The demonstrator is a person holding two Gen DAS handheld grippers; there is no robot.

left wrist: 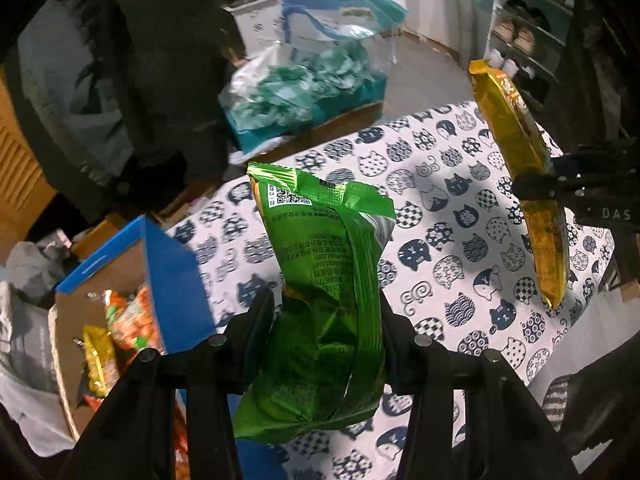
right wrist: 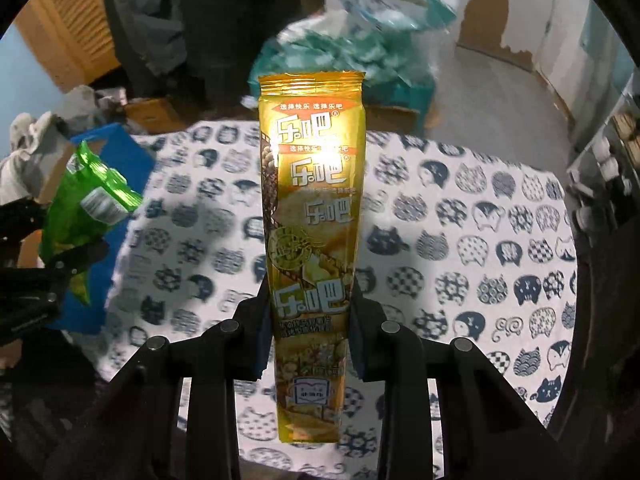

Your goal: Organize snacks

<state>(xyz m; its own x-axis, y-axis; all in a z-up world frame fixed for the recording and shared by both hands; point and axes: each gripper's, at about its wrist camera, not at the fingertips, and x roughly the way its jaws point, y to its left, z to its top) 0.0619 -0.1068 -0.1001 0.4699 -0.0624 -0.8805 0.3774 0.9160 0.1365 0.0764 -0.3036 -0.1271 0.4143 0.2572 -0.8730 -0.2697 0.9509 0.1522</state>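
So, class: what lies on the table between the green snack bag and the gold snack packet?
Only bare cat-print tablecloth lies between the green snack bag and the gold snack packet. The left wrist view shows this stretch best; the right wrist view agrees.

Both grippers' jaws clamped, raised.

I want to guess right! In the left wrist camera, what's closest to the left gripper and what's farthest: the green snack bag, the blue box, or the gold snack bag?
1. Green snack bag: in the left gripper.
2. Blue box: just left.
3. Gold snack bag: far right, in the right gripper.
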